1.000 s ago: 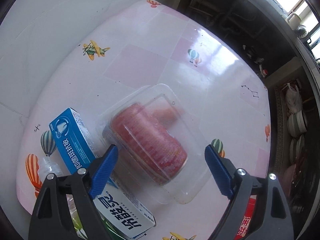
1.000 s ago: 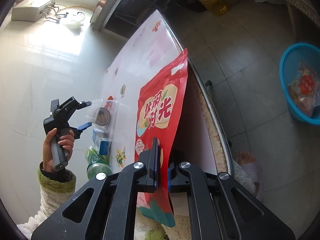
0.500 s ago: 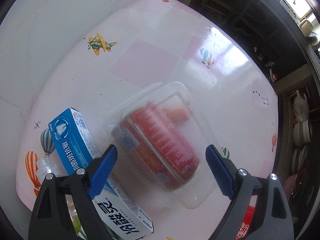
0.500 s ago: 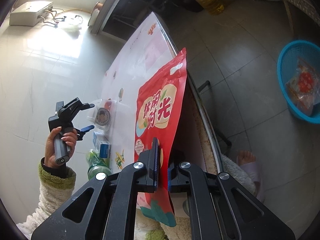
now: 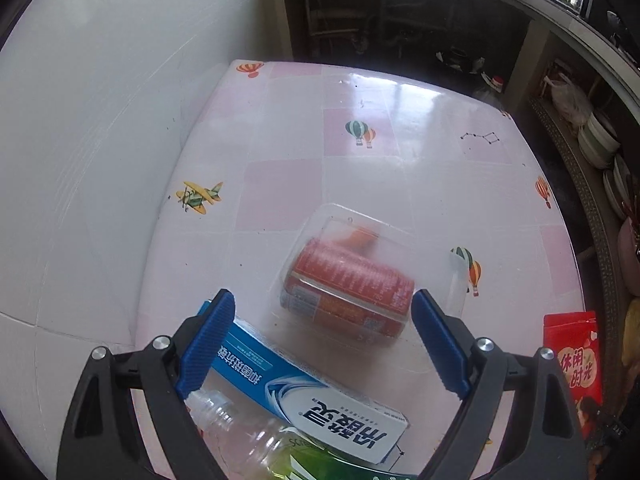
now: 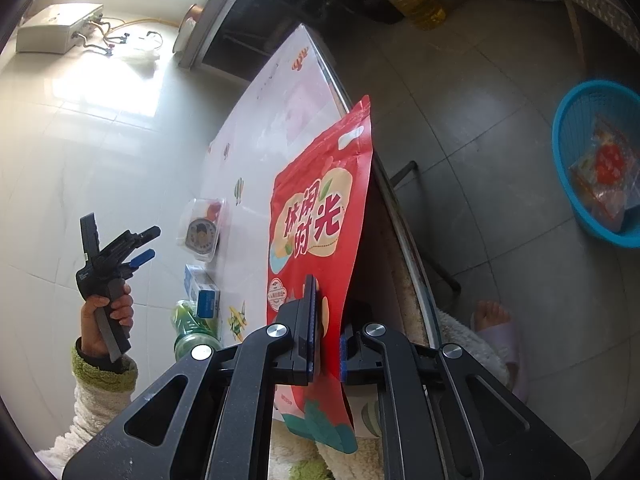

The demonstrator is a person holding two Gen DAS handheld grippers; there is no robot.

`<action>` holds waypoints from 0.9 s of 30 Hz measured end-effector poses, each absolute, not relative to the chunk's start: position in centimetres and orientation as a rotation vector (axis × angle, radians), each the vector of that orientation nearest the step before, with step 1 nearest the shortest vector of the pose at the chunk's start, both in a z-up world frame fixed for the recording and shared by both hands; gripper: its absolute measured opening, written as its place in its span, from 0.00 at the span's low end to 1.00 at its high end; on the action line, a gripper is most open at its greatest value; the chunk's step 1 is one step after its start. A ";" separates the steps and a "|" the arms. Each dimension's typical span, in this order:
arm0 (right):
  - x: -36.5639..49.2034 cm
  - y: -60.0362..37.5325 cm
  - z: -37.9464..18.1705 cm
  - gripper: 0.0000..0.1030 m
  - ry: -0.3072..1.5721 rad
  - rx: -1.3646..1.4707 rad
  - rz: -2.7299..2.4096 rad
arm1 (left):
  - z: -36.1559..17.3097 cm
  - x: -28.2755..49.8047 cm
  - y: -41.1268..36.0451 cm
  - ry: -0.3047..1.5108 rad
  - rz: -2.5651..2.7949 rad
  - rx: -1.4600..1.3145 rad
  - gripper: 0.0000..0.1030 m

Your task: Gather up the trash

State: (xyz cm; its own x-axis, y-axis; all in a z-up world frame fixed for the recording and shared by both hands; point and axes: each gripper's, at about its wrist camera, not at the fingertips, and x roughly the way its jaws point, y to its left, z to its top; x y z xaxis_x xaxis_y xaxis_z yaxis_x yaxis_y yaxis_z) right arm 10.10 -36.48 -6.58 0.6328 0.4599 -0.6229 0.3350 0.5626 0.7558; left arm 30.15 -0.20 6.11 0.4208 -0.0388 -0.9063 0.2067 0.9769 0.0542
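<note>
Two grippers split the work: the right gripper (image 6: 325,336) pinches the red pouch (image 6: 320,216) upright beyond the table's (image 5: 400,184) edge (bound, likely, for the blue basket (image 6: 568,184)), while the left gripper (image 5: 320,344) hovers wide above the clamshell (image 5: 360,276).

home kitchen | stacked bowls (image 5: 600,140) on shelf | cooking-oil jug (image 6: 416,0) | tiled floor (image 6: 480,120)

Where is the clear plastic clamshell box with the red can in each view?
Left wrist: clear plastic clamshell box sits centre, just ahead of the open gripper.
Right wrist: same box lies left of centre on the table.
Shared landmark: blue-and-white carton beside it.
</note>
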 end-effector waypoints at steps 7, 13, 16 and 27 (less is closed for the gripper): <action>10.1 -36.4 -6.5 0.09 0.926 1.010 0.082 | 2.4 31.7 3.1 1.372 -0.127 -0.369 0.85; 9.9 -36.5 -6.6 0.09 0.926 1.020 0.089 | 1.1 33.6 4.8 1.369 0.088 -0.591 0.85; 9.7 -36.7 -6.6 0.10 0.918 1.017 0.095 | 1.1 34.7 5.0 1.373 0.146 -0.647 0.85; 9.3 -37.3 -7.3 0.11 0.919 1.049 0.104 | 1.3 38.2 2.9 1.363 0.317 -0.588 0.85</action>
